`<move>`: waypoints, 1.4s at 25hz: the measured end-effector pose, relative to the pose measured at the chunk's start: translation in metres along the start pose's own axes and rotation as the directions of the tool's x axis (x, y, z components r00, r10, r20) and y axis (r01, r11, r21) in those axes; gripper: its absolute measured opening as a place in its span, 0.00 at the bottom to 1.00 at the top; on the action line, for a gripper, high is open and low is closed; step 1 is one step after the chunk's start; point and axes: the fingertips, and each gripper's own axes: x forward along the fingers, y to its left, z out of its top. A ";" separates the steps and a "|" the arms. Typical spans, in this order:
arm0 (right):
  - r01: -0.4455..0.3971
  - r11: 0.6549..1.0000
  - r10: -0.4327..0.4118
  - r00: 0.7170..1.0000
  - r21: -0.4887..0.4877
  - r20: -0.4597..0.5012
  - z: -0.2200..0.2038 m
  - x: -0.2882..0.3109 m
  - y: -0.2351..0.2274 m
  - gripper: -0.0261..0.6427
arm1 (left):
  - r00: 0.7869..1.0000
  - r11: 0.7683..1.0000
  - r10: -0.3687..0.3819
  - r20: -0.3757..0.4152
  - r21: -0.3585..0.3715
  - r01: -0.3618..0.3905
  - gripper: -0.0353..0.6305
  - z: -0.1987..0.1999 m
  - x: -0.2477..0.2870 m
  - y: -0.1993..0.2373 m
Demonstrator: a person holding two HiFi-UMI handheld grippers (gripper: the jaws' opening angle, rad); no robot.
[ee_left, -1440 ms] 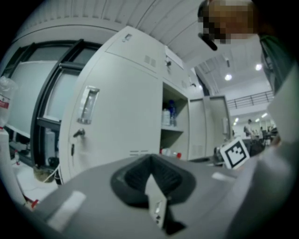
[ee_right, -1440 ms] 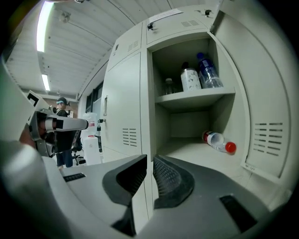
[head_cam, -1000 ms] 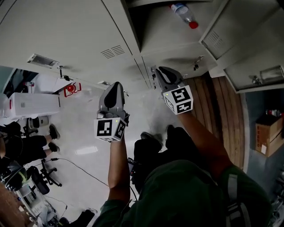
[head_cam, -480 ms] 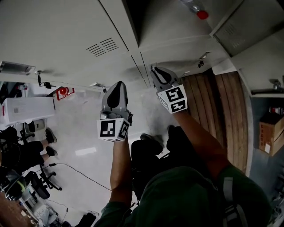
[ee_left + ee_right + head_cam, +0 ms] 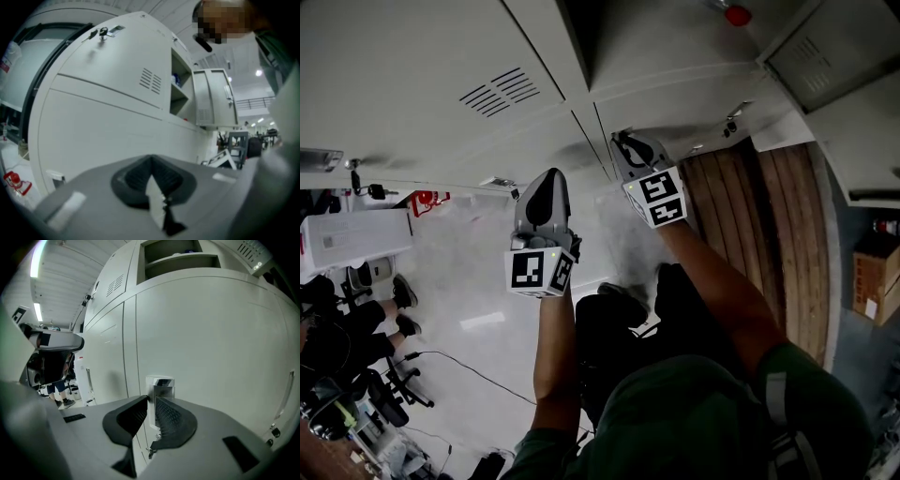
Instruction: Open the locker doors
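Note:
A bank of pale grey lockers (image 5: 412,84) fills the top of the head view. An upper compartment (image 5: 180,258) stands open, its door (image 5: 825,56) swung to the right. A red-capped bottle (image 5: 736,14) lies inside it. My right gripper (image 5: 623,145) is pressed against the closed lower door (image 5: 211,343). In the right gripper view my right gripper (image 5: 152,401) is shut on that door's chrome handle (image 5: 160,385). A small key (image 5: 150,453) hangs just under it. My left gripper (image 5: 546,183) hangs in front of the lockers, touching nothing. In its own view my left gripper (image 5: 151,161) is shut and holds nothing.
A closed vented door (image 5: 117,70) with keys (image 5: 101,33) in its lock is at upper left. A white box (image 5: 356,239), a red object (image 5: 417,200), seated people on office chairs (image 5: 337,319) and a floor cable (image 5: 469,361) lie left. Wooden flooring (image 5: 750,216) and a cardboard box (image 5: 872,281) lie right.
The lockers have slid up and out of the head view as the camera tilted. My right gripper has shifted slightly left along the lower door. The left gripper has barely moved.

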 end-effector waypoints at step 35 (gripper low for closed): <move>0.142 0.988 -0.143 0.990 -0.066 -0.015 -0.041 -0.108 0.033 0.30 | 0.995 0.993 -0.069 -0.078 -0.100 0.061 0.05 -0.030 -0.015 -0.044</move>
